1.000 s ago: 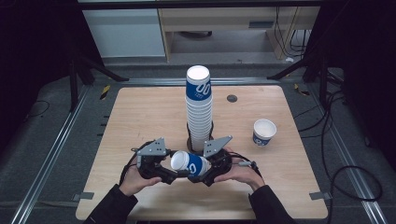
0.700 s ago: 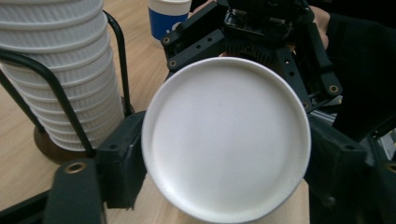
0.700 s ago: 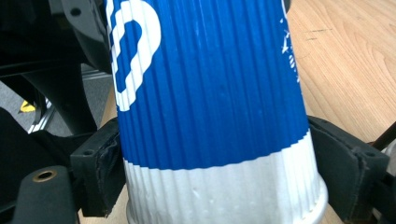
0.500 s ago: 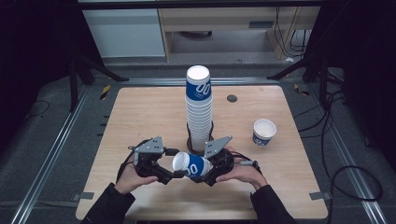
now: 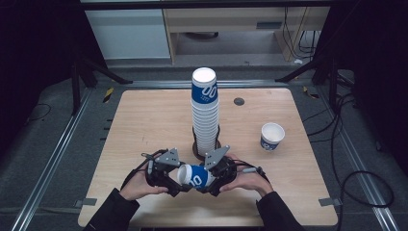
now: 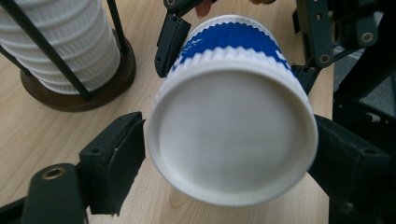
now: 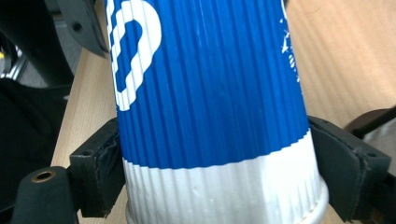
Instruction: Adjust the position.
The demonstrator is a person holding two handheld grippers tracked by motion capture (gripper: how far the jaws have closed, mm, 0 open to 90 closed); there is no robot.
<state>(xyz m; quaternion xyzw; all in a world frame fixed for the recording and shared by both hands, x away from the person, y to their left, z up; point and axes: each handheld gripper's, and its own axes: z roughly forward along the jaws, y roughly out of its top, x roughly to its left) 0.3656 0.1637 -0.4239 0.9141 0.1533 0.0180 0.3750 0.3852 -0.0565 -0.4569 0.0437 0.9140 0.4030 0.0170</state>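
A: The blue-and-white paper cup (image 5: 193, 176) lies on its side, held just above the table (image 5: 144, 120) near its front edge, in front of the tall stack of cups (image 5: 205, 113). The right gripper (image 5: 215, 174) is clamped on its ribbed wall, jaws having just closed in.

B: And the left gripper (image 5: 169, 174)?

A: Its jaws flank the white rim (image 6: 231, 135); they look to be touching, but it's too blurred to tell if they press.

B: Risk?

A: Thin paper. Squeeze from both ends could crush it, or it slips as one lets go.

B: Hands?

A: Both low, facing each other across the cup, forearms coming in from the front edge. A lone cup (image 5: 272, 135) stands by the right edge.
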